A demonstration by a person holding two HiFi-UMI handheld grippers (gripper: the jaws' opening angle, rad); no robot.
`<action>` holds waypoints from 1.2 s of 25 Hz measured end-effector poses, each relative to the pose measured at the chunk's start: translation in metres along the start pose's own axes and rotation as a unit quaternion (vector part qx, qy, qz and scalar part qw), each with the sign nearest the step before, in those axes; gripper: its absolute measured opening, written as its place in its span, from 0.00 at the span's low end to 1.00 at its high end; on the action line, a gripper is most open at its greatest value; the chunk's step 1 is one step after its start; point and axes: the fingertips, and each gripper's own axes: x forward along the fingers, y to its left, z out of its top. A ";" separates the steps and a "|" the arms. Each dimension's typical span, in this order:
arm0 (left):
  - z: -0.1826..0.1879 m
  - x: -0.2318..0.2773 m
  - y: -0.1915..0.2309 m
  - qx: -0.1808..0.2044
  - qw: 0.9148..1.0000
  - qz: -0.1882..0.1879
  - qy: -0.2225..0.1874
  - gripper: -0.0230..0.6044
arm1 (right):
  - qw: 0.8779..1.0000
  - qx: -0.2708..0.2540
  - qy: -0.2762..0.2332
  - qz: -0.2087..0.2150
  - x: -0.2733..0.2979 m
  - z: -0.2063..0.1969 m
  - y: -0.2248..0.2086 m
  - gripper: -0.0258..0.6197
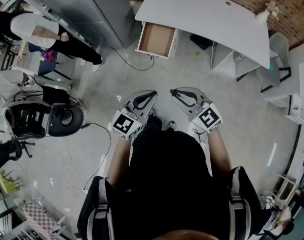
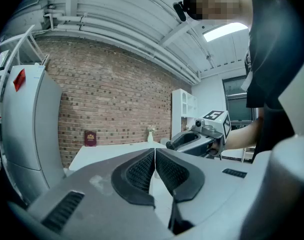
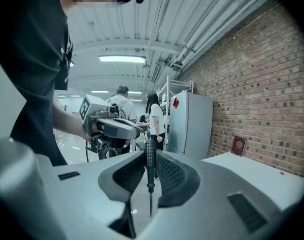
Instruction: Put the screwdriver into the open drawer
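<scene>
The open drawer (image 1: pixel 156 40) is a light wooden box pulled out from under the white desk (image 1: pixel 207 14), far ahead of me on the floor side. My right gripper (image 1: pixel 175 92) is held at waist height and is shut on the screwdriver (image 3: pixel 149 160). Its black ribbed handle stands upright between the pads, and the thin shaft points down toward the camera. My left gripper (image 1: pixel 150 94) hovers just beside it, shut with nothing in it; its pads meet in the left gripper view (image 2: pixel 155 156). Both grippers are well short of the drawer.
A black office chair (image 1: pixel 61 119) and cables lie on the floor to my left. Two people (image 1: pixel 41 31) stand at the back left by a grey cabinet (image 1: pixel 91 4). A grey chair (image 1: pixel 274 64) stands at the desk's right end.
</scene>
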 end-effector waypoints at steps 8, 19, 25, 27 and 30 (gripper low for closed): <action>0.004 0.011 0.000 0.000 1.000 -0.003 0.004 0.06 | 1.000 0.001 -0.007 0.006 -0.004 -0.004 -0.007 0.23; 0.003 0.012 0.000 0.000 1.000 0.008 0.005 0.06 | 1.000 0.012 -0.020 0.013 -0.009 -0.007 -0.014 0.23; -0.007 0.010 0.001 -0.005 1.000 0.015 0.012 0.06 | 1.000 0.009 -0.013 0.019 -0.006 -0.011 -0.012 0.23; -0.007 0.009 0.000 -0.004 1.000 0.018 0.010 0.06 | 1.000 0.010 -0.009 0.021 -0.006 -0.012 -0.010 0.23; -0.007 0.008 -0.001 -0.004 1.000 0.019 0.009 0.06 | 1.000 0.012 -0.005 0.023 -0.007 -0.012 -0.009 0.23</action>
